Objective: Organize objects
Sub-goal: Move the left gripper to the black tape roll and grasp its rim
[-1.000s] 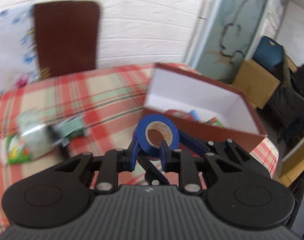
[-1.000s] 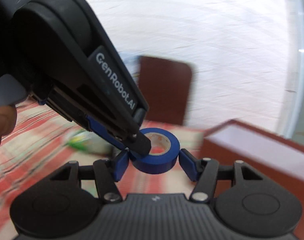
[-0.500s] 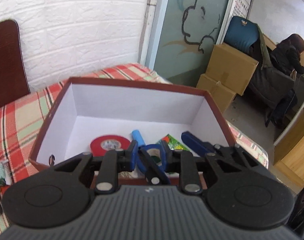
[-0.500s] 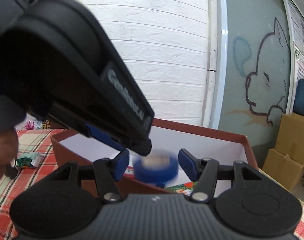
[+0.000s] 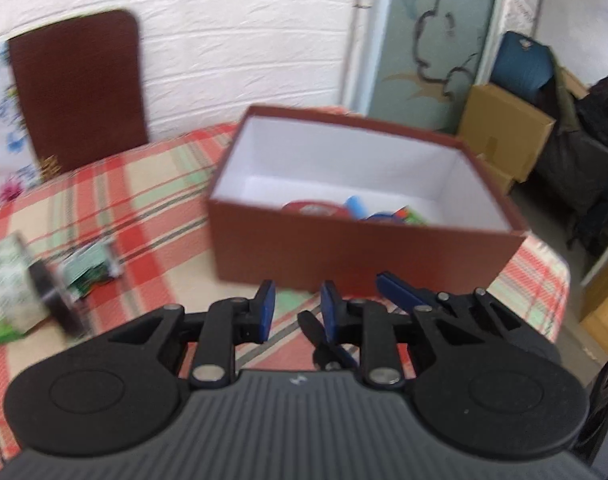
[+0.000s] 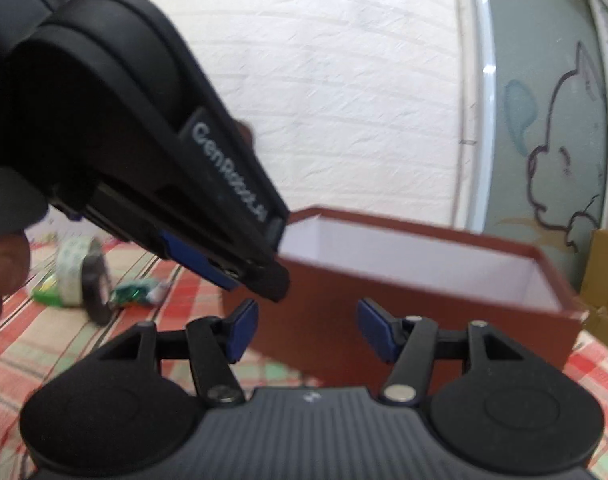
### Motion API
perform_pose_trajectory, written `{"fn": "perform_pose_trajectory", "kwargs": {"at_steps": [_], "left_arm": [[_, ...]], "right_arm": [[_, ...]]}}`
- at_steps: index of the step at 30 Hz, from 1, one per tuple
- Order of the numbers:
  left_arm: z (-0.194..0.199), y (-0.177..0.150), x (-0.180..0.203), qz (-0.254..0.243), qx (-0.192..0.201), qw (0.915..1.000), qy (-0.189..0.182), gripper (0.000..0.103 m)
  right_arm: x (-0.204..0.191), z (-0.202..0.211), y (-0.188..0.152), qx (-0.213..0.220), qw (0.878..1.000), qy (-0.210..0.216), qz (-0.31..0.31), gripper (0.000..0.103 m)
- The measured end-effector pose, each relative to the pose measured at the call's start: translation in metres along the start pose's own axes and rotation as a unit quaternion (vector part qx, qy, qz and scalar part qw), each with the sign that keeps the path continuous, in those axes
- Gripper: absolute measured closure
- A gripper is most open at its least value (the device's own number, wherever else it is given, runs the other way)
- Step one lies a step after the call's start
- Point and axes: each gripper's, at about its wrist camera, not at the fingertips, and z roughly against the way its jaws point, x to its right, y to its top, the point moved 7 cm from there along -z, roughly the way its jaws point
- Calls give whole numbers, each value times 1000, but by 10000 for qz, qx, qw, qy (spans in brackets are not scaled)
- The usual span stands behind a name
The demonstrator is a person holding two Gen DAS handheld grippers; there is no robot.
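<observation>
Both grippers, left gripper (image 5: 295,309) and right gripper (image 6: 307,330), hover with jaws parted and empty before the brown box (image 5: 356,252) on the plaid table (image 5: 152,216).

Left gripper (image 5: 297,307): black ribbed housing, two round black discs either side, black linkage arms on silver pivot screws, blue fingertip pads. Right gripper (image 6: 308,330): same build, blue pads, silver screws. White "GenRobot.AI" lettering runs along the left gripper's black side. A bare fingertip (image 6: 4,276) shows at frame edge.
</observation>
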Motion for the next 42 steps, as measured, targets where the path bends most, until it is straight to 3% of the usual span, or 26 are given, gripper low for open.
{"fn": "perform_pose_trajectory", "kwargs": {"at_steps": [5,10,14,20,23,27,32,36,37,38,39,42], "left_arm": [[6,-35,-55,292,-279,9961,781,75],[12,-69,-125,1021,-626,9829,1395,75],[24,-95,-174,1403,-680,9707,1827,75],[47,-114,-227,1715,-434,9587,2228,74],[58,-120,-250,1983,-321,9521,2308,74],[68,-126,-268,2170,-255,9462,2385,74],[73,-130,-274,2278,-199,9462,2291,74],[71,-130,-276,2286,-185,9477,2218,70],[71,-129,-276,2286,-189,9479,2210,69],[71,-129,-276,2287,-194,9479,2210,69],[71,-128,-276,2288,-201,9480,2203,68],[73,-126,-271,2353,-221,9508,2005,68]], "right_arm": [[-39,-13,-16,-702,9955,634,59,46],[-81,-21,-28,-1102,9875,1101,254,46],[-134,-13,-42,-1260,9810,1363,565,46],[-158,-37,-47,-1388,9728,1626,897,46],[-174,-45,-40,-1315,9718,1715,945,46],[-194,-62,-19,-866,9787,1555,1023,45],[-209,-84,15,-391,9851,1341,1003,43],[-204,-105,21,-482,9873,1172,956,44],[-202,-110,17,-568,9868,1150,989,49],[-200,-116,11,-718,9858,1138,1004,73],[-195,-120,5,-867,9857,1106,930,82],[-181,-112,0,-1045,9849,1297,462,83]]}}
